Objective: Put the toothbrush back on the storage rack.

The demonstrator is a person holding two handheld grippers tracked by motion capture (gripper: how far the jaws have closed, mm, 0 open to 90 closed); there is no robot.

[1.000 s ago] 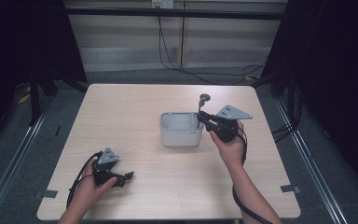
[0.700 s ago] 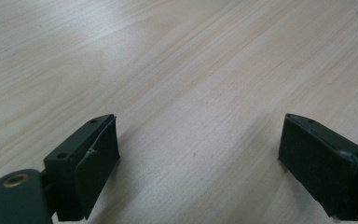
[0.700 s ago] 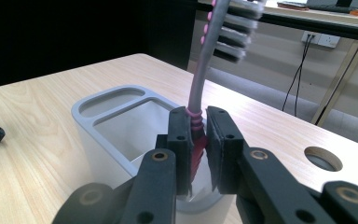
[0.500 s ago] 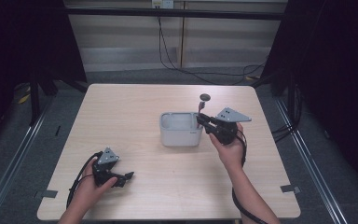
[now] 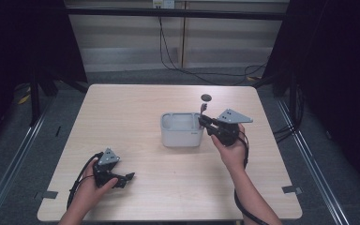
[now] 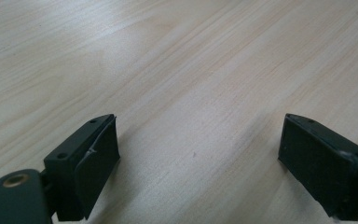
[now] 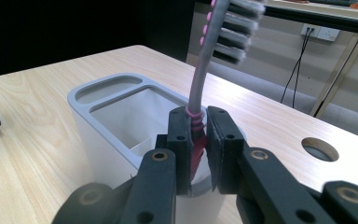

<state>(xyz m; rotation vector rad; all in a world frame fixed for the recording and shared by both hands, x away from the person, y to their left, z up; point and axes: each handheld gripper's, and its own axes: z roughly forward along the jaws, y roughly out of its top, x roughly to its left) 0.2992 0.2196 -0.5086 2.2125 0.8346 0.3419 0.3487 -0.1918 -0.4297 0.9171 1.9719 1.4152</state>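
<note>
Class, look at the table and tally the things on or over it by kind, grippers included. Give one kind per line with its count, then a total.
Black two-jaw grippers: 2 (left gripper, open; right gripper, shut on the toothbrush)
Pale grey plastic holder with compartments: 1
Grey toothbrush with pink grip, held upright: 1
Total: 4

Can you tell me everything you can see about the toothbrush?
The toothbrush is grey with pink bits on its handle and neck. Its grey-and-white bristles sit at the top, so it stands nearly upright, leaning a little. The right gripper squeezes its pink ribbed handle between both black jaws. Its lower end hangs at the corner of the white holder, over a small round slot; whether it touches the holder cannot be told.
</note>
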